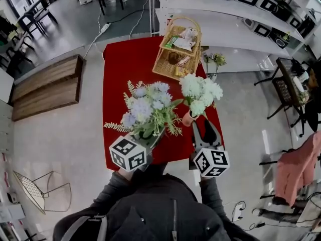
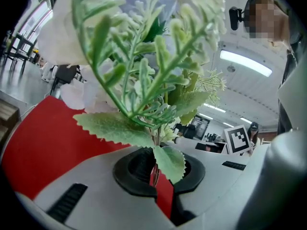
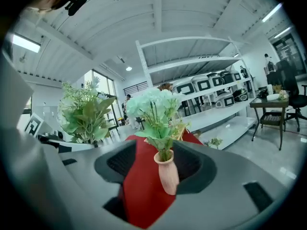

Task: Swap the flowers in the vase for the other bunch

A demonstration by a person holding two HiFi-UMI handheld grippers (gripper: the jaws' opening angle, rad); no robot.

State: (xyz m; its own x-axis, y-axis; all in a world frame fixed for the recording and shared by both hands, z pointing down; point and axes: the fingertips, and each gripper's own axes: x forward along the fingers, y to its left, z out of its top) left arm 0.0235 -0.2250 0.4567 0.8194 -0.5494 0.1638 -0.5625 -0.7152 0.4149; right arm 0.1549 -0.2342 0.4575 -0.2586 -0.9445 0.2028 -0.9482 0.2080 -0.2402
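Note:
My left gripper [image 1: 150,137] [image 2: 156,174] is shut on the thin stems of a bunch of lilac and blue flowers [image 1: 148,107] [image 2: 144,71] with green fern leaves, held upright over the red table's [image 1: 125,64] near edge. To its right a small pink vase [image 1: 188,118] [image 3: 168,176] stands on the table with pale green-white flowers [image 1: 200,92] [image 3: 153,104] in it. My right gripper [image 1: 203,125] [image 3: 156,166] is open just behind the vase, jaws apart, and its pads do not press on the vase.
A wicker basket [image 1: 178,46] with small items sits at the table's far end. White shelves [image 1: 225,14] with appliances run behind it, and a green sprig [image 1: 214,59] lies below them. A wooden bench [image 1: 47,87] stands left, and a chair draped in pink cloth [image 1: 296,169] right.

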